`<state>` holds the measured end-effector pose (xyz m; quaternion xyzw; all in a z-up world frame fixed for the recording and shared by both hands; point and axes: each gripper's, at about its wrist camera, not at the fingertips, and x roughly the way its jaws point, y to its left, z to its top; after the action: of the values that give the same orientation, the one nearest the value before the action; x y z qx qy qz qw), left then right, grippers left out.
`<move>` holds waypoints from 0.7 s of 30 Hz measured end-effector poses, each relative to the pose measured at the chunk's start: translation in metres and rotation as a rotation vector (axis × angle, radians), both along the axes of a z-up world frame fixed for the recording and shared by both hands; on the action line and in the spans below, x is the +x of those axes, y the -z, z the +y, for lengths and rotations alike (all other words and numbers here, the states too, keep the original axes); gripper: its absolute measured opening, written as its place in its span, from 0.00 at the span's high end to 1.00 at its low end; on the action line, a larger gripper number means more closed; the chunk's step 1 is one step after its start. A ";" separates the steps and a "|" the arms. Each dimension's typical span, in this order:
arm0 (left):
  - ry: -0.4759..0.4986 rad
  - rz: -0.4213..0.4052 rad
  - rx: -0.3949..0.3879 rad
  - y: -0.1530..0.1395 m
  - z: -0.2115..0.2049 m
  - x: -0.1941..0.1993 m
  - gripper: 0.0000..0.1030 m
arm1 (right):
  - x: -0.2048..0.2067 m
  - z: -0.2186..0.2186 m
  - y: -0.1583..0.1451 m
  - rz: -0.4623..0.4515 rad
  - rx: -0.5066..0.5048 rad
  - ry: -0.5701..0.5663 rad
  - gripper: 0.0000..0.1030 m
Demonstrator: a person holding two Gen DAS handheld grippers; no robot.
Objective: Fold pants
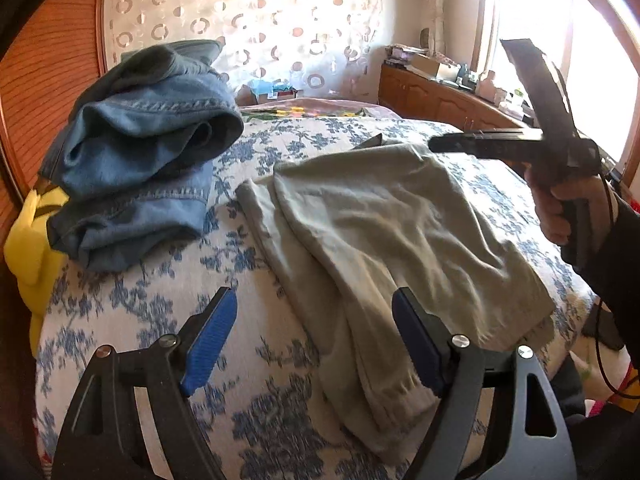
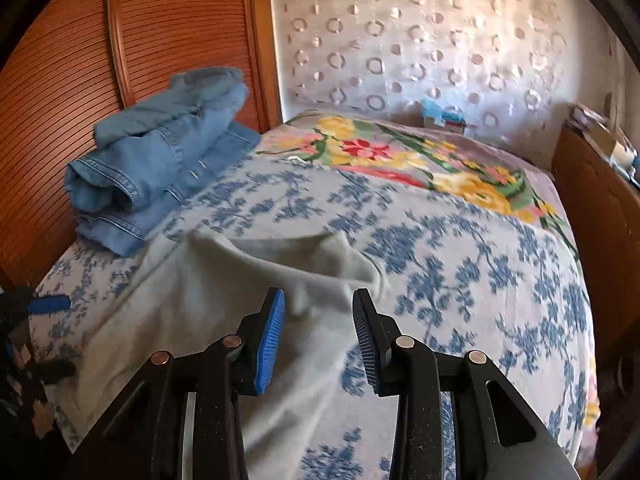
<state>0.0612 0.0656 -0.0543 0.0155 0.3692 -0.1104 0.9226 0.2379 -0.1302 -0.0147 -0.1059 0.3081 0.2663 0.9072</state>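
Light grey-beige pants (image 1: pixel 400 232) lie folded over on the blue-flowered bedspread (image 1: pixel 140 320), with a cuffed leg end near the bed's front edge. My left gripper (image 1: pixel 314 300) hovers open above that leg end, nothing between its blue pads. In the left wrist view a hand (image 1: pixel 568 208) holds my right gripper (image 1: pixel 440 145) above the far right side of the pants. In the right wrist view the right gripper (image 2: pixel 319 300) stands partly open over the pants (image 2: pixel 224 280), its pads clear of the cloth. A blue pad of the left gripper (image 2: pixel 48 304) shows at the left edge.
Folded blue jeans (image 1: pixel 148 152) (image 2: pixel 160 160) are stacked at the bed's far left, next to a louvered wooden wardrobe (image 2: pixel 80 60). A yellow item (image 1: pixel 32 240) hangs off the left edge. A flowered blanket (image 2: pixel 400 152) covers the far end. A wooden dresser (image 1: pixel 440 96) stands at the right.
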 end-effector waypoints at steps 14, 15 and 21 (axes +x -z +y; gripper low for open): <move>0.011 0.030 0.063 0.000 -0.007 0.058 0.22 | 0.009 -0.016 0.004 0.040 0.009 0.012 0.52; 0.013 0.034 0.065 0.001 -0.008 0.062 0.22 | 0.009 -0.016 0.003 0.040 0.004 0.013 0.52; 0.014 0.058 0.070 0.007 -0.007 0.087 0.22 | 0.015 -0.006 0.003 0.042 -0.024 0.015 0.52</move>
<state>0.1480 0.0590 -0.0616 0.0474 0.3991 -0.1045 0.9097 0.2527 -0.1362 -0.0179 -0.1090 0.3309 0.2578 0.9012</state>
